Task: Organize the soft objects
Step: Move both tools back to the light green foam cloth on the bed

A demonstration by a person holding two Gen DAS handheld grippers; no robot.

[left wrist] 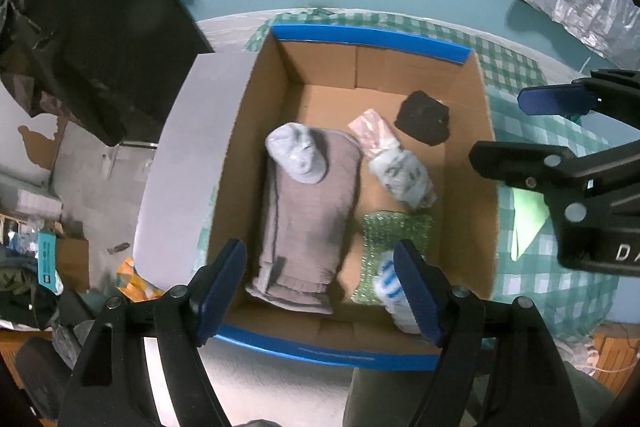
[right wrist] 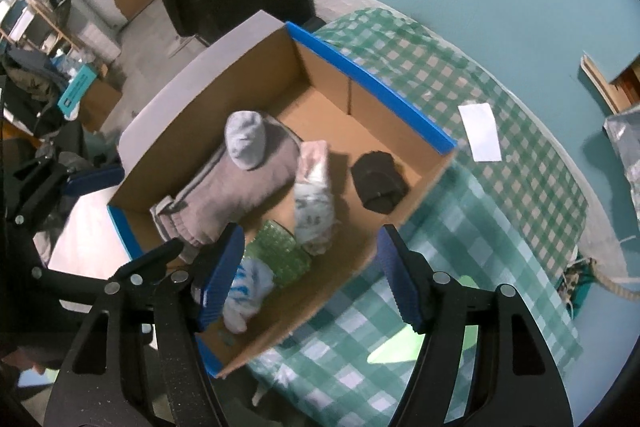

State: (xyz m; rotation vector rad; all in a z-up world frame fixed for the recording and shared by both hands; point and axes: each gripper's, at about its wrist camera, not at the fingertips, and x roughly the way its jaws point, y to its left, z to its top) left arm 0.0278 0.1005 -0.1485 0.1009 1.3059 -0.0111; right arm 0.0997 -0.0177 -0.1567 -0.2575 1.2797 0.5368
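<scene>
My left gripper (left wrist: 320, 287) and right gripper (right wrist: 310, 277), both spread and empty, hover over the blue-edged cardboard box (left wrist: 468, 163); folded grey-brown towel (left wrist: 308, 219) inside.

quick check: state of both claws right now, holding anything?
Left claw: open, holding nothing, above the cardboard box.
Right claw: open, holding nothing, over the box's right wall.

checked tablecloth (right wrist: 500, 195), white paper slip (right wrist: 480, 132)
</scene>
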